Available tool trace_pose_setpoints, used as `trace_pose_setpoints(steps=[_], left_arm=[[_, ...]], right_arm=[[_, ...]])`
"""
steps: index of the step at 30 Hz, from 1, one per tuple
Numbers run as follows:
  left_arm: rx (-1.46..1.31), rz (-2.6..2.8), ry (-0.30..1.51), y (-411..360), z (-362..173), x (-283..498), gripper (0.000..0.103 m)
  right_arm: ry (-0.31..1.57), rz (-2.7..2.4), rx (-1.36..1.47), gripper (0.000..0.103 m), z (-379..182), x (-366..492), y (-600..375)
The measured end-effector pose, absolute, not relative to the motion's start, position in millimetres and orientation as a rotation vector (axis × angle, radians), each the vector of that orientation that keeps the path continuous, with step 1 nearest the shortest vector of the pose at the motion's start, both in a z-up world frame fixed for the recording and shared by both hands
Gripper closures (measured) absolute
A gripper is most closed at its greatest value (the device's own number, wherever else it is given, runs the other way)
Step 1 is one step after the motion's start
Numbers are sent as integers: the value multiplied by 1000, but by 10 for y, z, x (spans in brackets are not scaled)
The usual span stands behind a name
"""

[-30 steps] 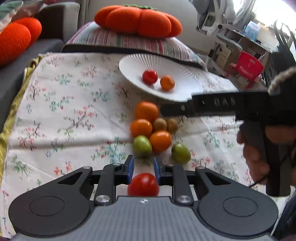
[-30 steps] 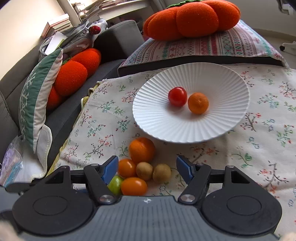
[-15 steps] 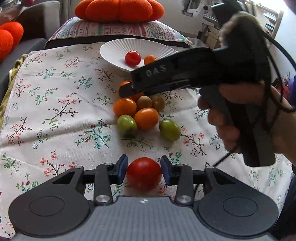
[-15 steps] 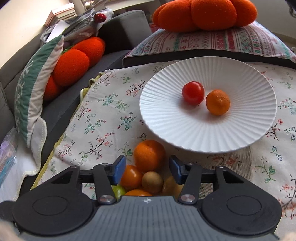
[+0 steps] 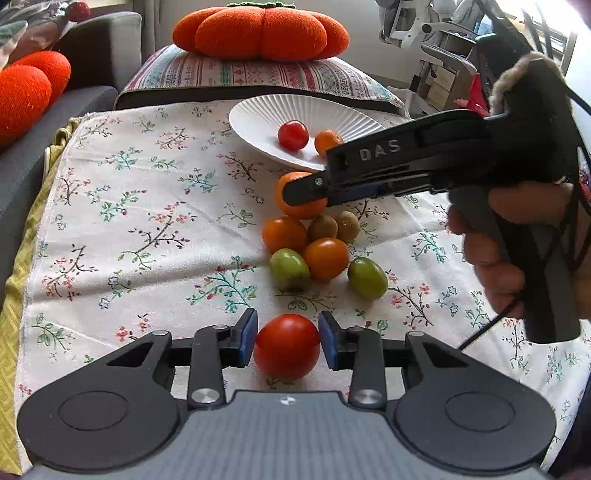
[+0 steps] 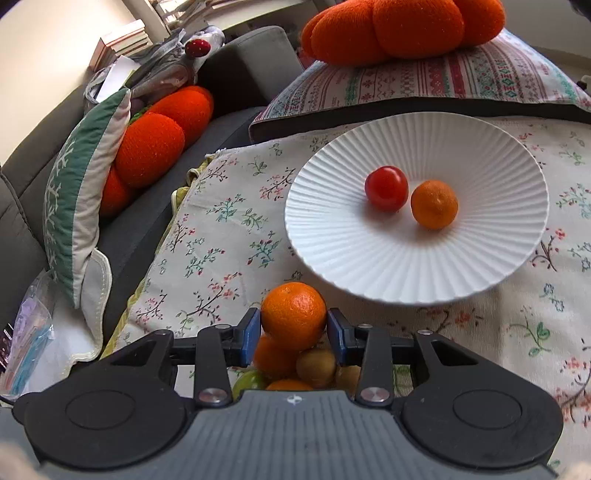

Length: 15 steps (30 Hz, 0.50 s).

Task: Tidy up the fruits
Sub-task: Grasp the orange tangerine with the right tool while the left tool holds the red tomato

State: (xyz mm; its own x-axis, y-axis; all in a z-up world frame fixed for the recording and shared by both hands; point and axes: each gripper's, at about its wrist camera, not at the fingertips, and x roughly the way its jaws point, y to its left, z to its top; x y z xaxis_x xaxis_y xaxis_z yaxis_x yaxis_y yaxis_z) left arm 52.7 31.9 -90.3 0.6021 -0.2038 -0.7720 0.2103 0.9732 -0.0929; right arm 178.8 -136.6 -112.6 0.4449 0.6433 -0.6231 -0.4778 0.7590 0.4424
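Note:
A red tomato [image 5: 286,349] rests on the floral cloth [image 5: 147,221] between the blue pads of my left gripper [image 5: 287,338]. Its jaws are closing and both pads touch the tomato. My right gripper [image 6: 293,332] is closing on the large orange [image 6: 293,314] at the far end of the fruit pile, with its pads against the orange's sides. In the left wrist view the right gripper [image 5: 295,192] reaches in from the right over that orange [image 5: 295,212]. Behind stands the white ribbed plate [image 6: 369,266] with a red tomato [image 6: 386,188] and a small orange [image 6: 434,204].
The pile holds orange fruits [image 5: 326,258], two kiwis [image 5: 322,228] and two green tomatoes [image 5: 289,269]. A striped pillow [image 5: 258,75] with a pumpkin cushion [image 5: 260,31] lies behind the plate. Grey sofa and cushions [image 6: 147,147] are at left. A hand [image 5: 495,266] holds the right gripper.
My left jaws went from shut to spread either side of the red tomato. The right gripper moved forward over the pile, and its jaws narrowed from wide open onto the large orange.

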Motion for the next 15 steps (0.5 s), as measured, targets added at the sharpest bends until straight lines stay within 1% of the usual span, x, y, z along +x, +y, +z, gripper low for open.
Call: trace_pose_setpoints(steps=[9,12,15], left_arm=[[16,-228,880,336,-896,521,87],[27,-231,894,315,-919,517,84],[47,-215,945,292,-987,527,81]], right_arm=[[841,730,217,67,-910,1641,-1434],[830,728,208,67,-884,1620,-1450],[825,721,202,67,-875,1616,-1465]])
